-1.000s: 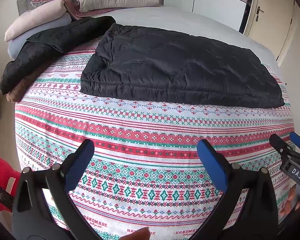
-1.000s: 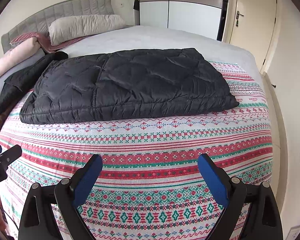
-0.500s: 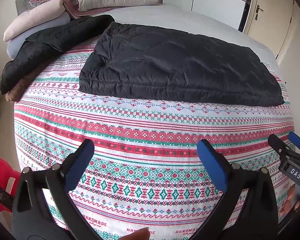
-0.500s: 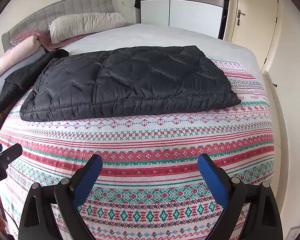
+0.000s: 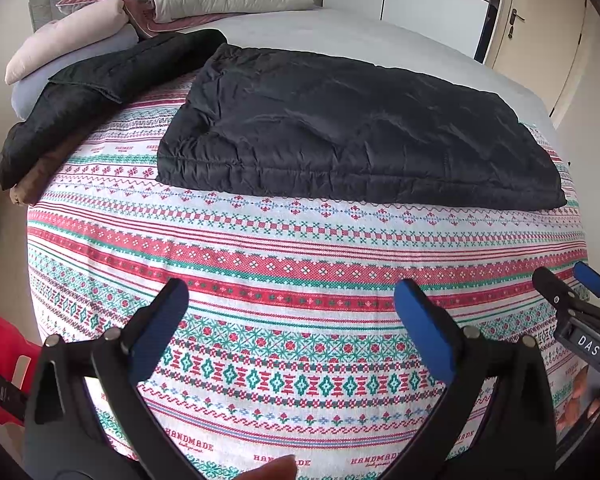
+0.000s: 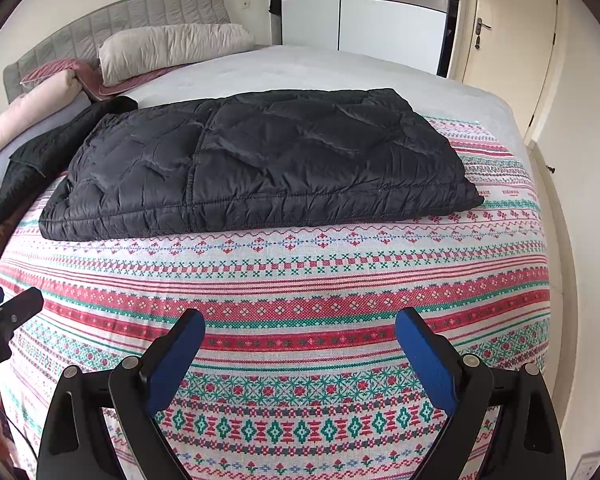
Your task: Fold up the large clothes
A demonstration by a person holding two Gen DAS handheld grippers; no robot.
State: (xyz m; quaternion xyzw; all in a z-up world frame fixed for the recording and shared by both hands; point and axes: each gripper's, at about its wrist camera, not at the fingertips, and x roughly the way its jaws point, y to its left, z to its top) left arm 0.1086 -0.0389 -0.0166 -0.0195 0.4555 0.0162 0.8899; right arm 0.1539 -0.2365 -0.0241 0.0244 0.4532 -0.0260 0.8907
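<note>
Left wrist: bedspread (image 5: 300,264) printed "HANDMADE"; right tool (image 5: 580,292) probably "DAS".

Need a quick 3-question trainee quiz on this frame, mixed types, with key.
1. True or false: the left claw is shut on the black quilted jacket.
2. Multiple choice: the folded jacket lies on A) the bare grey sheet only, B) mostly the patterned blanket, far edge over the grey sheet, C) the pillows.
3. Fill in: a second dark garment lies to the ____ of the folded jacket in the left wrist view.

Key
1. False: both the left claw and the right claw are open and empty, short of the jacket.
2. B
3. left
</note>
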